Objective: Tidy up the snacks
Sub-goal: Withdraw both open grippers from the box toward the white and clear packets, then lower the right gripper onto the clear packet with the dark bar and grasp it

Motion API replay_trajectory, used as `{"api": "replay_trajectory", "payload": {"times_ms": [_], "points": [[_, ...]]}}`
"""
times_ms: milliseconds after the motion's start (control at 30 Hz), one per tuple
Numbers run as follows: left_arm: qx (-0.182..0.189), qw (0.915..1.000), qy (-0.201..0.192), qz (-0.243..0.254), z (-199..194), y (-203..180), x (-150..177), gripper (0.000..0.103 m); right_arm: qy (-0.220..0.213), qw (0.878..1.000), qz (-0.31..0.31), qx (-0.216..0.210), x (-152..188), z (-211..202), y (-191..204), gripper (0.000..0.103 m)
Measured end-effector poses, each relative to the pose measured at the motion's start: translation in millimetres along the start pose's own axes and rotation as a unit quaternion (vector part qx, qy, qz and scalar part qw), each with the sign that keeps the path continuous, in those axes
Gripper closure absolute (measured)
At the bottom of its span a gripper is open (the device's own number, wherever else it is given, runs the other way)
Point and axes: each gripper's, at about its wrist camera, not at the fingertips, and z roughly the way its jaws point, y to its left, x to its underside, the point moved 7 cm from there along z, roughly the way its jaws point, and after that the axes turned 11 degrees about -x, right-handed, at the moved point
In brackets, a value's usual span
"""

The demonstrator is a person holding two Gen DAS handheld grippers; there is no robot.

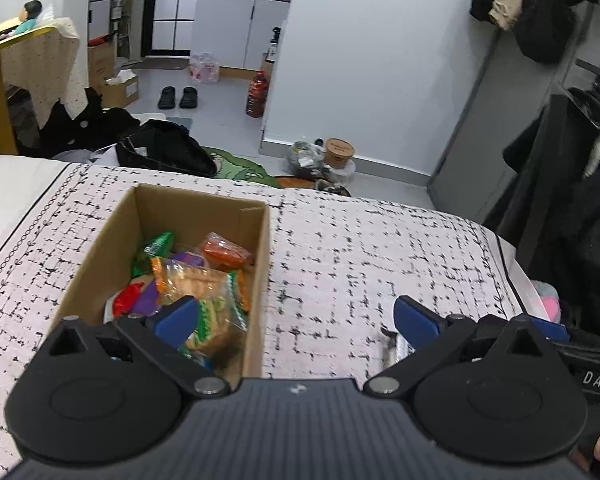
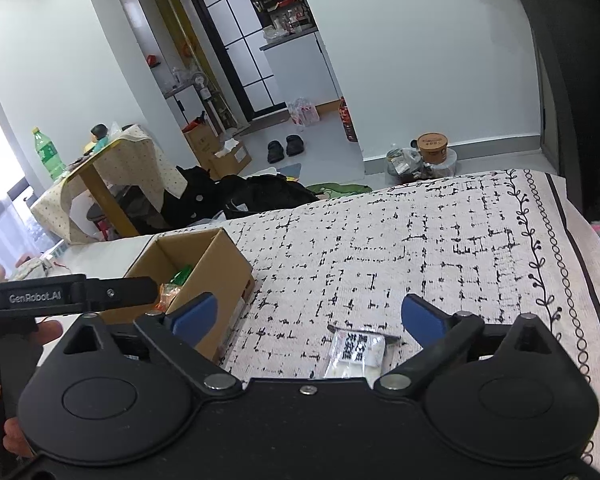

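Where the woven, black-flecked cloth (image 1: 380, 248) covers the surface, we find an open rectangular cardboard box (image 1: 100, 256) toward its left edge — crinkly bright snack packets (image 1: 192, 280) heaped inside. One flat white sachet (image 2: 356, 354) lies on the cloth, right of the box. The left gripper (image 1: 296, 316) tilts down over the box's near corner, jaws wide, empty. The right gripper (image 2: 312, 316) — equally wide — straddles the sachet without touching.

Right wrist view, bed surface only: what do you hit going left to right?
Open brown cardboard box holding snack packets → clear white snack packet with black print, lying flat on the cloth → black vine-and-circle border of the patterned bedcover.
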Motion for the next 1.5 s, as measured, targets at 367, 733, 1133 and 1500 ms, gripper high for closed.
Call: {"api": "replay_trajectory", "payload": {"times_ms": [367,733,1133,1500], "points": [[0.015,0.9997,0.001,0.019,-8.4,-23.0,17.0,0.000,0.009,1.000,-0.003,0.000,12.8,-20.5,-8.1,0.002],[0.038,0.9979,0.043,0.032,-4.7,-47.0,43.1,0.000,0.040,0.999,0.005,0.023,33.8,-26.4,-19.3,0.002],[0.058,0.9925,0.086,0.065,15.1,-61.7,66.3,0.001,0.091,0.994,0.030,0.048,64.6,-9.0,-30.1,0.018],[0.053,0.9917,0.082,0.083,22.3,-52.7,69.4,0.004,0.121,0.989,0.015,0.083,75.9,18.2,-35.7,0.025]]}}
